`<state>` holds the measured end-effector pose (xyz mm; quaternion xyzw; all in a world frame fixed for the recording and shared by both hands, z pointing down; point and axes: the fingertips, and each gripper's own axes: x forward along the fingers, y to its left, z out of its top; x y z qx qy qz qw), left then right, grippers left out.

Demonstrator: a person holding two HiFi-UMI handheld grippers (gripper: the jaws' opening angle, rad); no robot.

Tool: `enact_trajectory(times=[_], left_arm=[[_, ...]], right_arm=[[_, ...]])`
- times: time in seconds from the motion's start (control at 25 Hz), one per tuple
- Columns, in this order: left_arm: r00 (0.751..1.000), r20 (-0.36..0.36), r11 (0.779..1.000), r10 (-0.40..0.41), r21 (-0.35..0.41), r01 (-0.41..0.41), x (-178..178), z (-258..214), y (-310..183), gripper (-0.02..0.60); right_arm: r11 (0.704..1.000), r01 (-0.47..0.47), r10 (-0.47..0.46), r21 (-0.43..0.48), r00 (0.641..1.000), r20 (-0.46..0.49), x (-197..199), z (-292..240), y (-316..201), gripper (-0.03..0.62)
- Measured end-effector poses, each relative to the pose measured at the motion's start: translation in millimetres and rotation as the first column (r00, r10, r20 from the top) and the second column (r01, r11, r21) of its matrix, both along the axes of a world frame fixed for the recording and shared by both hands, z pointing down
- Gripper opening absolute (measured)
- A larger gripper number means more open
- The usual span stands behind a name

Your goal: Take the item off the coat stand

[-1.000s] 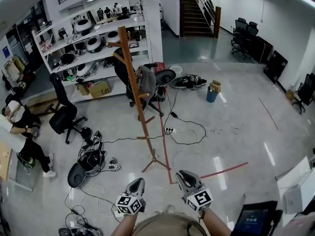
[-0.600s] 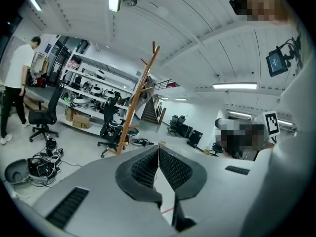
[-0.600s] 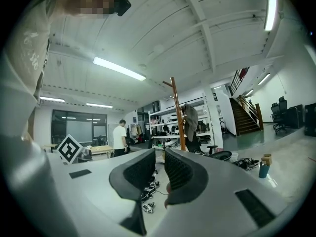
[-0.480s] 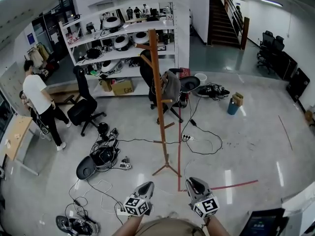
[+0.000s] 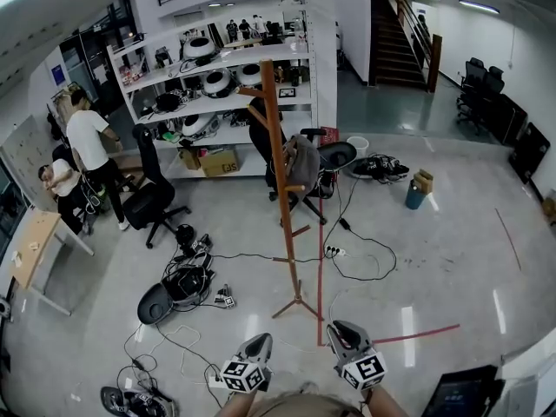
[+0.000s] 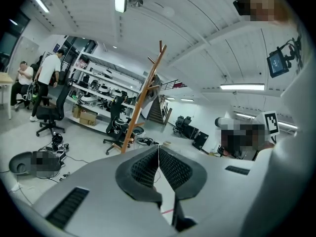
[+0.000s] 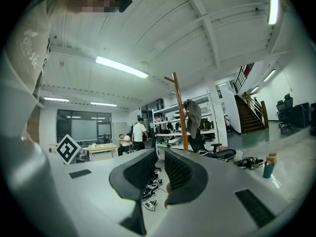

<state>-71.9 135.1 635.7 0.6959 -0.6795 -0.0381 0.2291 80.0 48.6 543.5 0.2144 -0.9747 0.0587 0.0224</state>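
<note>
A tall wooden coat stand [image 5: 282, 189] rises from the floor mid-room, some way ahead of both grippers. A grey garment [image 5: 302, 165] hangs from a peg on its right side. My left gripper [image 5: 258, 347] and right gripper [image 5: 340, 335] sit low at the bottom of the head view, far short of the stand. In the left gripper view the jaws meet at their tips, empty, with the stand [image 6: 140, 100] far off. In the right gripper view the jaws stand a little apart with nothing between them. The stand [image 7: 180, 115] and garment [image 7: 193, 115] show beyond them.
White shelving [image 5: 226, 85] with round devices stands behind the stand. Office chairs [image 5: 152, 202] and a tangle of cables and gear [image 5: 187, 276] lie to the left. A red tape line [image 5: 320, 259] runs past the stand's base. Two people [image 5: 91, 150] are at far left, near a table [image 5: 35, 241].
The head view has swung, so the stand now sits nearer the middle. Both grippers have sunk lower in the picture. A standing person in a white shirt has come into view at left.
</note>
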Motion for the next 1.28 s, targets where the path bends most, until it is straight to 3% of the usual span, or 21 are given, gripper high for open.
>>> enact_trajectory(times=[0.44, 0.6, 1.04, 1.28], left_arm=[[0.999, 0.007, 0.999, 0.032, 0.004, -0.032, -25.6, -6.6, -21.5, 0.018], [0.999, 0.013, 0.999, 0.033, 0.019, -0.033, -40.0, -18.8, -31.5, 0.018], [0.998, -0.013, 0.998, 0.061, -0.008, -0.062, -39.2, -3.4, -31.1, 0.018], [0.998, -0.01, 0.998, 0.065, -0.002, -0.065, -56.3, -5.2, -44.1, 0.018]], right_arm=[[1.0, -0.029, 0.029, -0.007, 1.0, 0.002, -21.9, -5.5, -13.9, 0.064], [0.999, -0.022, 0.021, 0.028, 0.999, 0.026, -34.1, -19.3, -13.4, 0.064], [0.999, -0.024, 0.023, 0.033, 0.999, 0.029, -40.5, -17.0, -17.2, 0.064], [0.998, -0.029, 0.027, 0.052, 0.999, 0.035, -53.8, -23.9, -31.0, 0.064]])
